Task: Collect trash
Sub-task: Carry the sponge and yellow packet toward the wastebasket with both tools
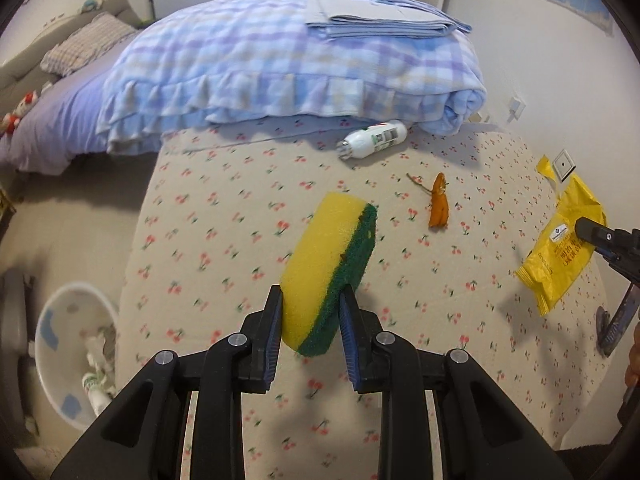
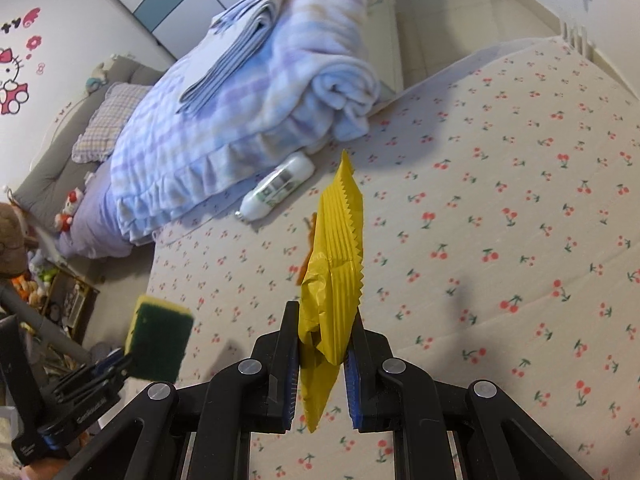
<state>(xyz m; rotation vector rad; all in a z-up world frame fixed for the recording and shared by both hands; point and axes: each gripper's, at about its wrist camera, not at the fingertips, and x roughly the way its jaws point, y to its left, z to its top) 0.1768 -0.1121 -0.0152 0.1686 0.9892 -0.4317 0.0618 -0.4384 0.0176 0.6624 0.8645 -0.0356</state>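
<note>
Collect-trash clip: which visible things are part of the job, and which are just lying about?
Job:
sponge, held in left tool
yellow wrapper, held in right tool
white bottle on the bed
orange peel on the bed
white bin on the floor

Lying about:
checked blanket
folded sheets
pillow

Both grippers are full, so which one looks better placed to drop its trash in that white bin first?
Probably the left gripper: its sponge hangs nearer the white bin at the bed's left; the right gripper holds the yellow wrapper farther off.
</note>
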